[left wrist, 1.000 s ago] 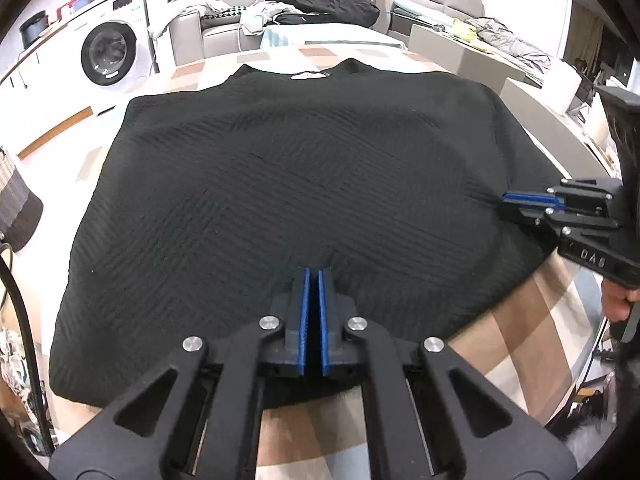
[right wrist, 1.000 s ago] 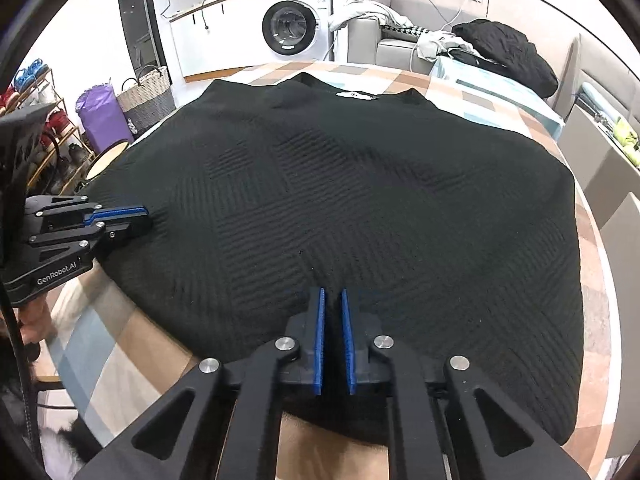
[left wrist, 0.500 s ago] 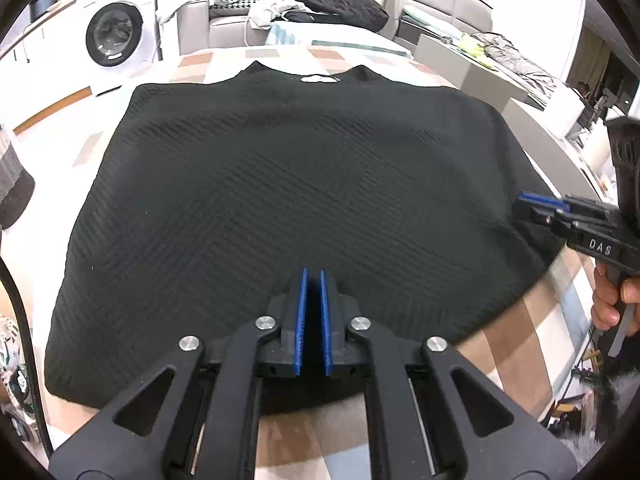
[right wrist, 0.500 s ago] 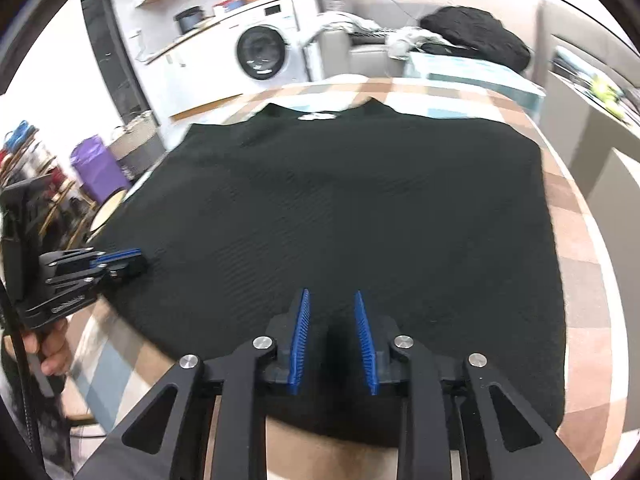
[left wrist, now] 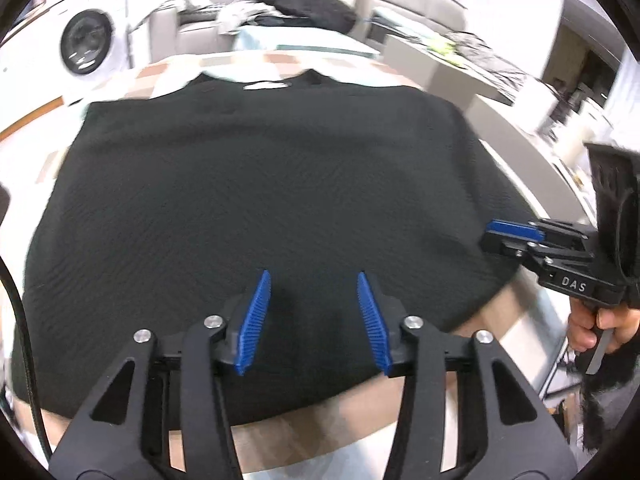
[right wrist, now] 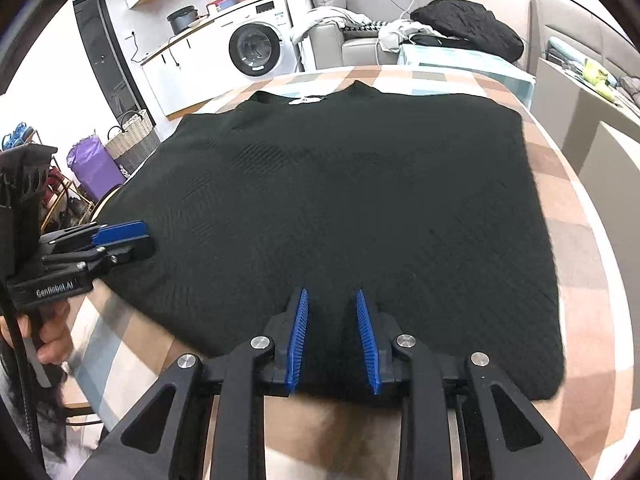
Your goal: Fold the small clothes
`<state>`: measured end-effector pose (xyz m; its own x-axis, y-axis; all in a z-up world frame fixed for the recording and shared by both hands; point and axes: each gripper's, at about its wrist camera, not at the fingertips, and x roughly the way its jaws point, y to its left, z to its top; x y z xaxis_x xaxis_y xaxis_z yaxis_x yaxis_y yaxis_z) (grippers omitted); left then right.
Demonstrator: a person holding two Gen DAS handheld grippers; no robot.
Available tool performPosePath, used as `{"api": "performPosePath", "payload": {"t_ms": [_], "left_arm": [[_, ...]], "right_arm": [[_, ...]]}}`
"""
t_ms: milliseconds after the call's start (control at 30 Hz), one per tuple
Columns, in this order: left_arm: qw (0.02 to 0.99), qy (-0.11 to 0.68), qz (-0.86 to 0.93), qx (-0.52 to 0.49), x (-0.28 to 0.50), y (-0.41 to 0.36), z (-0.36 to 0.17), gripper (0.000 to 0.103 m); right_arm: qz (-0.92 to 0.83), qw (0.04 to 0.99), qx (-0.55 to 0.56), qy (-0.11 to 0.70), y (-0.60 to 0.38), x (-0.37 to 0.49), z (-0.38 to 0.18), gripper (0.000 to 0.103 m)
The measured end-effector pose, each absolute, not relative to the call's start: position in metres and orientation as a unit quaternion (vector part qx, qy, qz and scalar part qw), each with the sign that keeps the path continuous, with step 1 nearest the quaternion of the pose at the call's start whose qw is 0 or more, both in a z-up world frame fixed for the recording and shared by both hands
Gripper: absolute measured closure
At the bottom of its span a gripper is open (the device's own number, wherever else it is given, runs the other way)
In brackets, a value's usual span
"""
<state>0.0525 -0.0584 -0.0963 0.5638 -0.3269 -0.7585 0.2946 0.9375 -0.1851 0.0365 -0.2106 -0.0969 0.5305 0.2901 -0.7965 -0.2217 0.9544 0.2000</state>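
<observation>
A black knitted sweater (left wrist: 264,192) lies flat on the checked tablecloth (left wrist: 312,432), neck and white label at the far end; it also shows in the right wrist view (right wrist: 340,208). My left gripper (left wrist: 314,280) is open and empty just above the sweater's near hem. My right gripper (right wrist: 331,298) is open and empty above the hem too. Each gripper appears in the other's view, at the sweater's side edge: the right one (left wrist: 512,236), the left one (right wrist: 120,236).
The tablecloth (right wrist: 580,264) shows bare along the near and right edges. A washing machine (right wrist: 256,48) and a sofa with piled clothes (right wrist: 460,28) stand beyond the table. Baskets (right wrist: 128,140) and a shoe rack sit on the floor at left.
Both grippers opened: they were shut at the sweater's hem a second ago, the right opened first, then the left. Both pulled back slightly.
</observation>
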Motion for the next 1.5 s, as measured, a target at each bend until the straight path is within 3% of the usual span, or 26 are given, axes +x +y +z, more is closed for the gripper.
{"api": "performPosePath", "payload": {"t_ms": [267, 333, 367, 567, 700, 733, 767, 1067, 1167, 1233, 1333, 1433, 1500], "left_arm": [[0.864, 0.446, -0.226, 0.055, 0.044, -0.120, -0.107, 0.060], [0.866, 0.441, -0.227, 0.063, 0.039, -0.122, -0.109, 0.058], [0.865, 0.441, -0.231, 0.064, 0.037, -0.123, -0.109, 0.057], [0.863, 0.445, -0.233, 0.059, 0.033, -0.119, -0.110, 0.057], [0.863, 0.448, -0.227, 0.053, 0.032, -0.119, -0.110, 0.056], [0.863, 0.448, -0.227, 0.052, 0.033, -0.118, -0.109, 0.056], [0.863, 0.448, -0.226, 0.051, 0.033, -0.118, -0.109, 0.056], [0.864, 0.450, -0.220, 0.046, 0.033, -0.110, -0.108, 0.056], [0.873, 0.449, -0.192, 0.023, 0.030, -0.090, -0.105, 0.056], [0.883, 0.445, -0.151, -0.005, 0.027, -0.065, -0.101, 0.056], [0.894, 0.435, -0.091, -0.058, 0.015, -0.020, -0.094, 0.056], [0.896, 0.429, -0.023, -0.111, -0.002, 0.028, -0.090, 0.044], [0.894, 0.420, 0.017, -0.156, -0.016, 0.060, -0.090, 0.042]], "right_arm": [[0.033, 0.891, 0.074, 0.447, -0.274, 0.023, -0.084, 0.070], [0.020, 0.893, 0.087, 0.442, -0.287, 0.017, -0.082, 0.052], [0.014, 0.894, 0.093, 0.437, -0.295, 0.013, -0.081, 0.047], [0.020, 0.889, 0.127, 0.440, -0.316, 0.004, -0.091, 0.047], [0.039, 0.894, 0.118, 0.430, -0.308, 0.007, -0.090, 0.078], [0.044, 0.899, 0.112, 0.421, -0.307, 0.005, -0.087, 0.091], [0.044, 0.903, 0.105, 0.414, -0.305, 0.005, -0.084, 0.095], [0.024, 0.891, 0.060, 0.450, -0.308, 0.000, -0.090, 0.099], [0.031, 0.888, 0.110, 0.446, -0.318, 0.000, -0.083, 0.088], [0.041, 0.894, 0.135, 0.425, -0.322, -0.002, -0.074, 0.064], [0.052, 0.898, 0.149, 0.410, -0.317, 0.001, -0.062, 0.042], [0.079, 0.895, 0.173, 0.403, -0.304, 0.007, -0.058, 0.028], [0.093, 0.896, 0.171, 0.400, -0.292, 0.011, -0.056, 0.027]]}}
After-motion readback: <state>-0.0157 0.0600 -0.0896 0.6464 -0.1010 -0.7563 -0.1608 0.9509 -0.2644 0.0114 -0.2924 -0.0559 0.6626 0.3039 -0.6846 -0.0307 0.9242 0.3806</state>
